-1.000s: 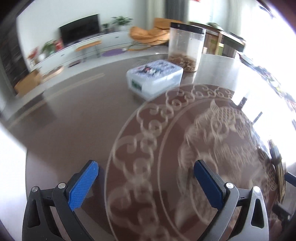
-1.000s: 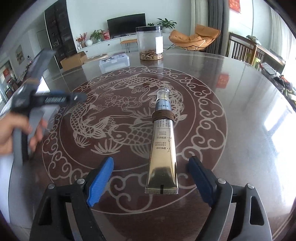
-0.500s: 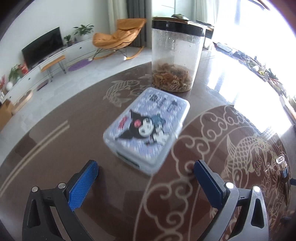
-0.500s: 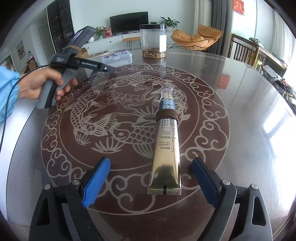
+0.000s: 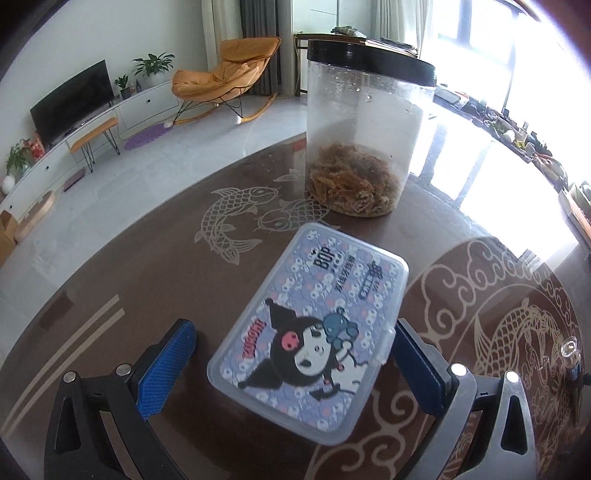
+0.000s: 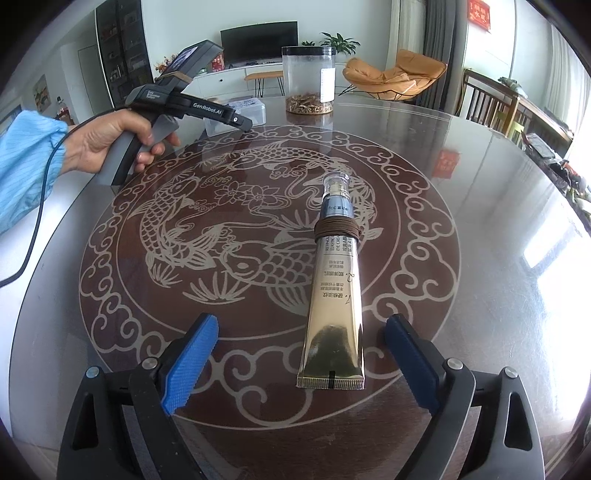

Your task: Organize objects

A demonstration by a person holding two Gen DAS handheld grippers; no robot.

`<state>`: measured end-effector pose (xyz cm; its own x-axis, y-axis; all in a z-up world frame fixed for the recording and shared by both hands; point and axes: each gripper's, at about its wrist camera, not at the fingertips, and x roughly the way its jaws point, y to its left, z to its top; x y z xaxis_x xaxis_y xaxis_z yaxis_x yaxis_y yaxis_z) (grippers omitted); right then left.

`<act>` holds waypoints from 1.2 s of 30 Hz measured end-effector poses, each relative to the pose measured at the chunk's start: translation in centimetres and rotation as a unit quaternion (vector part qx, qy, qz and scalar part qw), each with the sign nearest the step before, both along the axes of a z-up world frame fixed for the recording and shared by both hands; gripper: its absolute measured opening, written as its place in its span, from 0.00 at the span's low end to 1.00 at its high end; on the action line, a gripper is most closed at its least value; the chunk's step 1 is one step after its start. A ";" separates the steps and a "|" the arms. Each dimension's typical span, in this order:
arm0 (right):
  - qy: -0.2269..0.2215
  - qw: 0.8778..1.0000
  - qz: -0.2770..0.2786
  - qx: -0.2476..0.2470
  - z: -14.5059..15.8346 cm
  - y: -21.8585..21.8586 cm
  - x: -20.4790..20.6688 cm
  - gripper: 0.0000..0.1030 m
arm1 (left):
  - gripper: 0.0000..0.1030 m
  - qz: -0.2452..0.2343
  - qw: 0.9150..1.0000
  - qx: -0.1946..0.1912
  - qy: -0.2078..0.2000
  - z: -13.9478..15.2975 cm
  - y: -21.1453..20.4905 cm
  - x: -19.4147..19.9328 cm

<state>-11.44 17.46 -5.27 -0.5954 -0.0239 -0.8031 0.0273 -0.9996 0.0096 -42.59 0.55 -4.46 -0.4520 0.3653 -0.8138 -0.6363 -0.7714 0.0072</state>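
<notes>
plastic box [image 6: 236, 114] mostly hidden behind left gripper [image 6: 242, 123], tube [image 5: 570, 356] cut off at frame edge

Daylight floods in from the windows [image 5: 480, 33] at right, blowing out that side and laying white glare on the glossy table [image 6: 498, 206]; both fisheye views are sharp at centre, bent at the edges, with black vignetted corners and soft shadows.

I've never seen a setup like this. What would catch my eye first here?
Probably the gold cream tube lying on the table's carved fish pattern, between the open right gripper fingers. Farther back, the left gripper straddles a cartoon-printed plastic box, beside a tall clear jar.
</notes>
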 end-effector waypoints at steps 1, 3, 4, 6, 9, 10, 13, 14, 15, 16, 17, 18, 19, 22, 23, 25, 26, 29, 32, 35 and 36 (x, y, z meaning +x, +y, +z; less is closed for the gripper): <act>0.000 1.000 0.000 0.001 0.0 0.0 0.0 0.90 | 1.00 0.003 1.000 0.000 0.000 0.0 0.1 -0.2; -0.001 1.000 0.000 0.003 0.0 -0.1 0.0 0.90 | 1.00 0.014 1.000 -0.001 0.001 -0.1 0.3 -1.1; -0.001 1.000 0.000 0.004 0.0 -0.1 0.0 0.90 | 1.00 0.020 1.000 -0.001 0.001 -0.1 0.5 -1.5; -0.001 1.000 -0.001 0.004 0.0 -0.1 0.0 0.90 | 1.00 0.033 0.999 0.000 0.001 0.0 0.7 -2.0; -0.001 1.000 -0.001 0.005 -0.1 -0.1 0.0 0.90 | 0.95 0.036 0.999 0.000 0.003 0.0 0.9 -2.1; -0.001 1.000 -0.001 0.006 -0.1 -0.2 0.0 0.90 | 0.87 0.032 0.999 0.003 0.008 0.1 1.1 -1.9; -0.002 1.000 -0.001 0.006 -0.1 -0.1 0.0 0.90 | 0.60 0.048 0.998 0.004 0.027 0.6 1.1 -1.0; -0.001 1.000 -0.001 0.006 0.0 -0.1 0.1 0.90 | 0.60 0.055 0.998 0.007 0.025 0.6 1.1 -0.7; -0.002 1.000 -0.001 0.006 0.0 0.0 0.1 0.90 | 0.60 0.061 0.998 0.007 0.024 0.6 1.1 0.0; -0.002 1.000 -0.001 0.006 0.0 0.0 0.1 0.90 | 0.60 0.067 0.997 0.008 0.024 0.6 1.1 0.7; -0.002 1.000 -0.001 0.006 0.0 0.0 0.1 0.90 | 0.60 0.075 0.997 0.007 0.024 0.5 1.1 2.0; -0.002 1.000 -0.001 0.006 0.0 0.0 0.1 0.90 | 0.60 0.083 0.996 0.006 0.025 0.5 1.1 3.1; -0.002 1.000 -0.001 0.006 0.0 0.0 0.1 0.90 | 0.60 0.095 0.995 0.005 0.025 0.4 1.1 4.5; -0.002 1.000 -0.001 0.006 0.0 0.0 0.1 0.90 | 0.60 0.145 0.989 0.006 0.024 0.3 0.9 9.5; -0.002 1.000 -0.001 0.006 0.0 0.0 0.1 0.90 | 0.60 0.163 0.986 0.010 0.020 0.3 0.8 11.7; -0.001 1.000 -0.001 0.004 0.0 0.0 0.2 0.90 | 0.60 0.189 0.982 0.008 0.021 0.2 0.6 16.1; 0.000 1.000 -0.002 0.001 0.0 0.1 0.2 0.90 | 0.60 0.197 0.980 0.009 0.021 0.1 0.6 17.9; 0.003 1.000 -0.002 -0.009 0.1 0.3 0.2 0.90 | 0.60 0.220 0.975 0.008 0.021 0.1 0.2 23.7; 0.003 1.000 -0.002 -0.011 0.1 0.3 0.2 0.90 | 0.60 0.236 0.972 0.007 0.021 0.0 -0.1 28.2; 0.000 1.000 -0.002 0.002 0.0 0.1 0.2 0.90 | 0.61 0.243 0.970 0.006 0.022 -0.1 -0.2 30.6; -0.002 1.000 -0.002 0.008 0.0 0.0 0.1 0.90 | 0.61 0.243 0.970 0.005 0.022 -0.1 -0.2 30.7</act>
<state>-11.32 17.46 -5.29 -0.5928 -0.0084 -0.8053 0.0234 -0.9997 -0.0068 -11.92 0.34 -4.55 -0.6074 0.1077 -0.7871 -0.1959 -0.9805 0.0170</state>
